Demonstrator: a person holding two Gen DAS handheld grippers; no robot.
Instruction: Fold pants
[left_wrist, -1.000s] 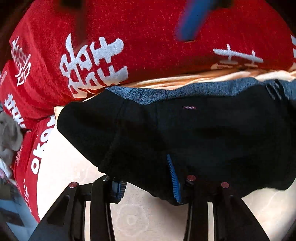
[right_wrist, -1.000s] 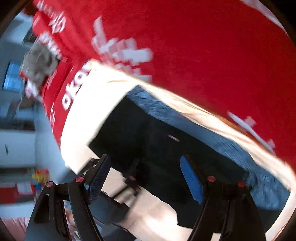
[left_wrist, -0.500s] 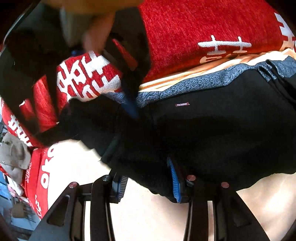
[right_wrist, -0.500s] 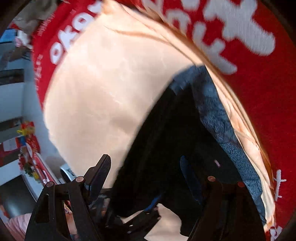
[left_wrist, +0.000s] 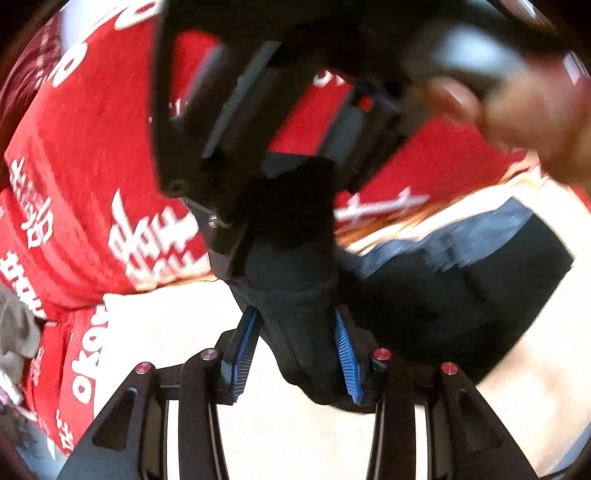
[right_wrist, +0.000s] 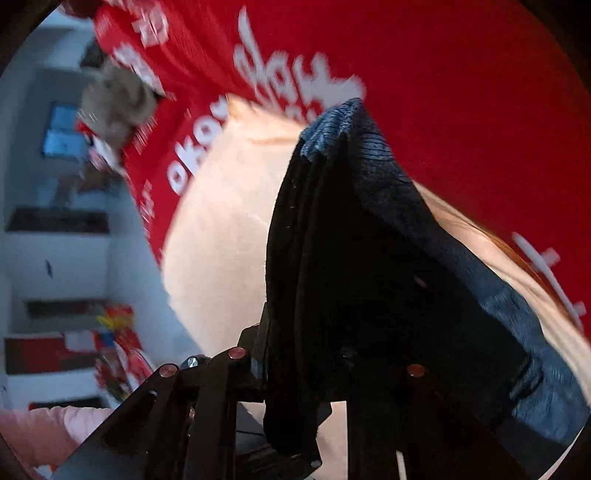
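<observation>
- Left gripper (left_wrist: 295, 350): the two blue-padded fingers (left_wrist: 345, 350) stand apart, with a bunched fold of the black pants (left_wrist: 443, 291) between them. The right-hand pad touches the cloth; a narrow gap shows at the left-hand pad. Whether the cloth is actually clamped cannot be told from this view.
- Right gripper (right_wrist: 306, 373): black cloth drapes over the fingers and hides the pads. The fabric hangs from between them, but whether the jaws pinch it or merely carry it cannot be told.
- Right gripper in the left wrist view (left_wrist: 280, 147): a blurred black body, directly above the left gripper's fingers, with a raised peak of pants cloth reaching up to it.
- Hand (left_wrist: 535, 110): blurred, at the upper right of the left wrist view, on the right gripper's handle.
- Pants, position: partly lifted at the gripped end; the rest lies on the pale cream sheet (left_wrist: 166, 325). Grey-blue waistband (right_wrist: 369, 147) runs along the far edge, next to the red cloth.
- Red cloth (right_wrist: 461, 92) with white characters: covers the surface beyond the cream sheet and hangs down its left side.
- Grey crumpled item (right_wrist: 118, 99): lies on the red cloth, well apart from the pants.
- Background in the right wrist view: white shelving (right_wrist: 62, 258) holding red and coloured items, blurred.
</observation>
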